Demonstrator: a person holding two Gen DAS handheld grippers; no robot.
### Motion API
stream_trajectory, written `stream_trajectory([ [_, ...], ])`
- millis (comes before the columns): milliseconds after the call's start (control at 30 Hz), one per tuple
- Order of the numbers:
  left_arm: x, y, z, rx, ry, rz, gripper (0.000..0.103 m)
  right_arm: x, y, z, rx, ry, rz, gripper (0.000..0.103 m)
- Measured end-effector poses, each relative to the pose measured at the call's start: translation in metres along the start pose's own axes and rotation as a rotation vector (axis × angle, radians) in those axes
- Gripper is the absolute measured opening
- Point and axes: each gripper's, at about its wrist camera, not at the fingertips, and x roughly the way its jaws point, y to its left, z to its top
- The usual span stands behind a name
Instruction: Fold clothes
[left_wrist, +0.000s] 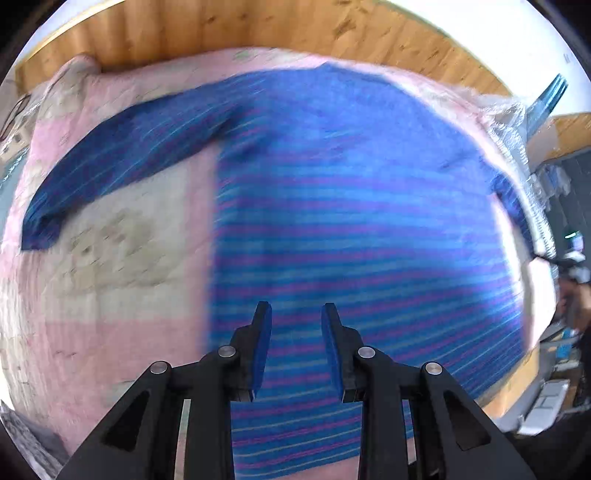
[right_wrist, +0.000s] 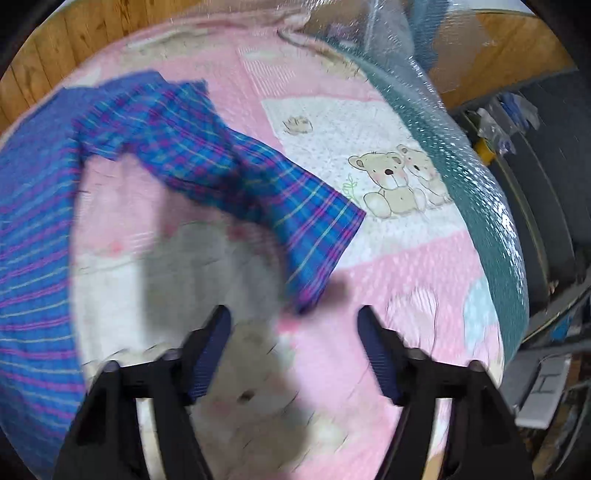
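Note:
A blue shirt (left_wrist: 351, 221) with purple and pale stripes lies spread flat on a pink quilt (left_wrist: 110, 350). Its left sleeve (left_wrist: 122, 162) stretches out to the left. My left gripper (left_wrist: 296, 310) hovers over the lower body of the shirt, open, with nothing between its blue pads. In the right wrist view the shirt's right sleeve (right_wrist: 266, 192) bends across the quilt (right_wrist: 388, 280), its cuff end (right_wrist: 314, 288) lying just ahead of my right gripper (right_wrist: 293, 314). That gripper is wide open and holds nothing. The shirt's body (right_wrist: 33, 258) fills the left edge.
The quilt carries a teddy bear print (right_wrist: 399, 181). Bubble wrap (right_wrist: 461, 155) covers the mattress edge on the right. A wooden headboard (left_wrist: 258, 26) runs along the far side. Clutter and boxes (right_wrist: 543, 387) stand beyond the right edge of the bed.

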Motion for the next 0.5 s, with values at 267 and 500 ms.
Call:
stream_trajectory([
  [267,0.016,-0.159,0.079,-0.073,-0.084,-0.413,0.054,-0.132,0.091,-0.061,-0.147,-0.237,0.37,0.003],
  [500,0.121,-0.297,0.133,0.068,0.108,-0.625,0.064,-0.122,0.142,-0.076,-0.231,-0.267,0.521,0.003],
])
